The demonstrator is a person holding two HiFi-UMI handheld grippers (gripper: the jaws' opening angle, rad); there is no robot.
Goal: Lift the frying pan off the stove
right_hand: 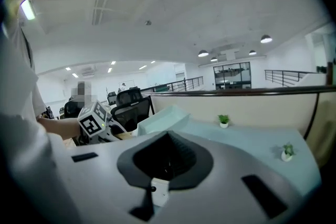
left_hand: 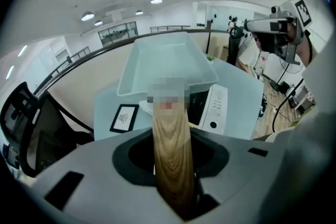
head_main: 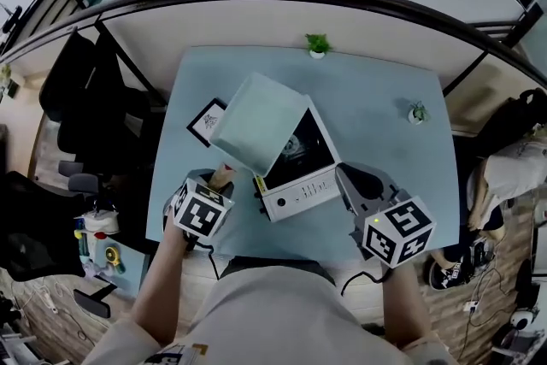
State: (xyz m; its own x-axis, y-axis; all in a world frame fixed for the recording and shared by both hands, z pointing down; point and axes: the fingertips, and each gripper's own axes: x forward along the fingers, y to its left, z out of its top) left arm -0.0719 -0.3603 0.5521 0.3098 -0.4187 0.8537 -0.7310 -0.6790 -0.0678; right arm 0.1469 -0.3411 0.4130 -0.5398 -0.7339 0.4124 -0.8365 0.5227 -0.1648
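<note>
The left tool (head_main: 218, 179) (left_hand: 172, 165) is clenched on the wooden handle (head_main: 220, 175) (left_hand: 172, 155) of the frying pan (head_main: 256, 128) (left_hand: 163, 60). The handle runs straight out between its jaws. The pale teal, square-sided pan hangs in the air just ahead of this tool, above the stove (head_main: 299, 184) (left_hand: 212, 107). In the left gripper view the pan is apart from the stove's black top. The white stove sits on the desk (head_main: 376, 107), ahead and to the right of the left tool and just left of the right tool. A framed picture (head_main: 207, 121) (left_hand: 124, 117) lies flat ahead of the left tool, to its left. The right tool (head_main: 363, 184) (right_hand: 168, 160) has its jaws closed together on nothing and sits low beside the stove. Two small potted plants (head_main: 318, 44) (head_main: 417, 111) stand far ahead of it on the desk
</note>
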